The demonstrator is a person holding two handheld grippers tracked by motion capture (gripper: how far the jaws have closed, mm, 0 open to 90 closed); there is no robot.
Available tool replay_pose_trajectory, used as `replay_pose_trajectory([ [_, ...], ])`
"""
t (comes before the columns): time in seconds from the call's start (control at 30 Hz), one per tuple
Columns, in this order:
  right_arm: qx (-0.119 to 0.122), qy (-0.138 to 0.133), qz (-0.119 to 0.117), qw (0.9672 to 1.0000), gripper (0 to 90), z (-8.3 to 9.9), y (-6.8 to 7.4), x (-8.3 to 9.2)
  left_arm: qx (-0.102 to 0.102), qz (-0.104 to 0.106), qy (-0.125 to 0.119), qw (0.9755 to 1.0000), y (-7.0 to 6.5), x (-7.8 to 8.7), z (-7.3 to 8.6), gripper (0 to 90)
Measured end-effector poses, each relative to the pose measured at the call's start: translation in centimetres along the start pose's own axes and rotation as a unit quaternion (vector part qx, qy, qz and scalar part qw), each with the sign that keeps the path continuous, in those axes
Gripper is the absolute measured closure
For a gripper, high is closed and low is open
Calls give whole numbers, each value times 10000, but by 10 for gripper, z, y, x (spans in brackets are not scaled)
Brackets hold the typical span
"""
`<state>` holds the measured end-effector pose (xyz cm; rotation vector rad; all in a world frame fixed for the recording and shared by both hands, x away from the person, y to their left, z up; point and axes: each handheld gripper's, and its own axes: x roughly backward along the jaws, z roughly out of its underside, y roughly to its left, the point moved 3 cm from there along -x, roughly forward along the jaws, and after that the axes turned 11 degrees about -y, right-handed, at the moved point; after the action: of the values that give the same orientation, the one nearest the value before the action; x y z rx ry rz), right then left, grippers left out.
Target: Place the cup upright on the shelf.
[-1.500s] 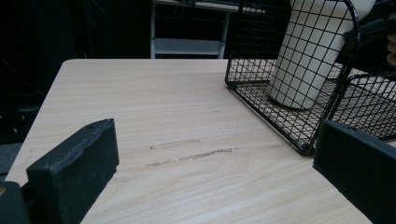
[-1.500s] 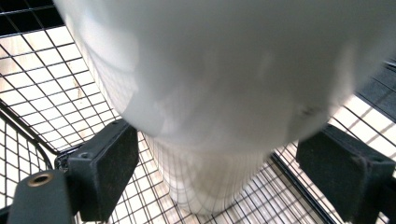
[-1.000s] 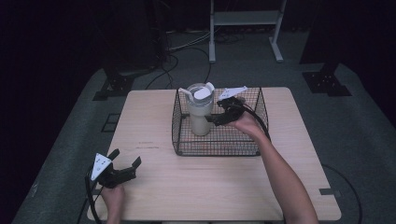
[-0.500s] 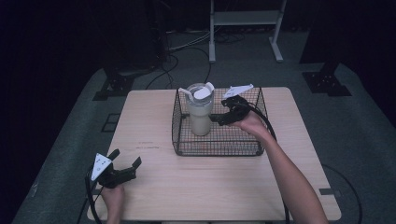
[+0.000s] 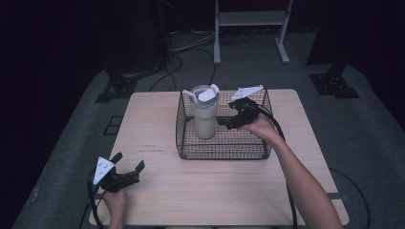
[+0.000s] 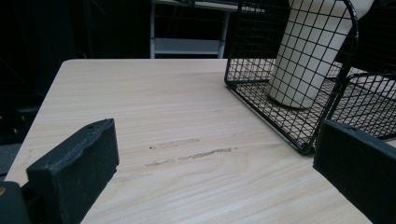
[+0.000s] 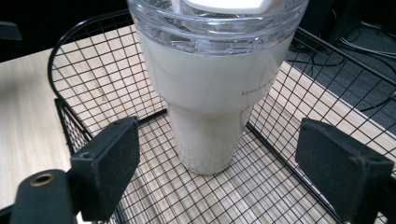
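While tumbler (image 5: 205, 114) stays put, right gripper (image 5: 228, 121) gaping, seemingly backed off slightly, empty.

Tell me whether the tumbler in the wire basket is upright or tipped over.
Upright. The tumbler stands on its narrow base on the floor of the wire basket, its clear lid on top.

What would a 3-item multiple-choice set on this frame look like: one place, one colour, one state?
1. Where does the tumbler stand?
A. inside the wire basket
B. on bare table
C. on the floor

2. What colour is the basket?
A. white
B. black
C. red

3. How is the right tool?
A. shut on the tumbler
B. open, jaws apart from the tumbler
C. lying on the table

Key: 1 A, mesh surrounds its base; 2 B, dark wire in each view; 3 B, the right gripper view shows both pads clear of the cup.
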<state>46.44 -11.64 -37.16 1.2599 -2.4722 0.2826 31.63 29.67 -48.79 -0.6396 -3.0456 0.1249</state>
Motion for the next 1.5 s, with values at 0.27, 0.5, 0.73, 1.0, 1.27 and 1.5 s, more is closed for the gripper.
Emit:
replay_pose_trajectory([
  [0.27, 68, -10, -11, 10000, 132, -3, 3, 11, -14, 2, 4, 10000, 0, 0, 0, 0],
  [0.5, 98, -44, -19, 9999, 133, -6, 6, 21, -10, 2, 4, 10000, 0, 0, 0, 0],
  [0.73, 118, -13, -30, 9999, 133, -5, 10, 30, -23, 3, 4, 10000, 0, 0, 0, 0],
  [1.0, 181, 10, -68, 9998, 134, -2, 14, 37, -22, 8, -2, 10000, 0, 0, 0, 0],
  [1.27, 204, 0, -100, 9997, 135, 2, 17, 47, -1, 1, -16, 10000, 0, -1, 0, 0],
  [1.5, 176, -8, -121, 9998, 134, 7, 20, 55, 1, 2, -13, 10000, -1, -1, 0, 0],
])
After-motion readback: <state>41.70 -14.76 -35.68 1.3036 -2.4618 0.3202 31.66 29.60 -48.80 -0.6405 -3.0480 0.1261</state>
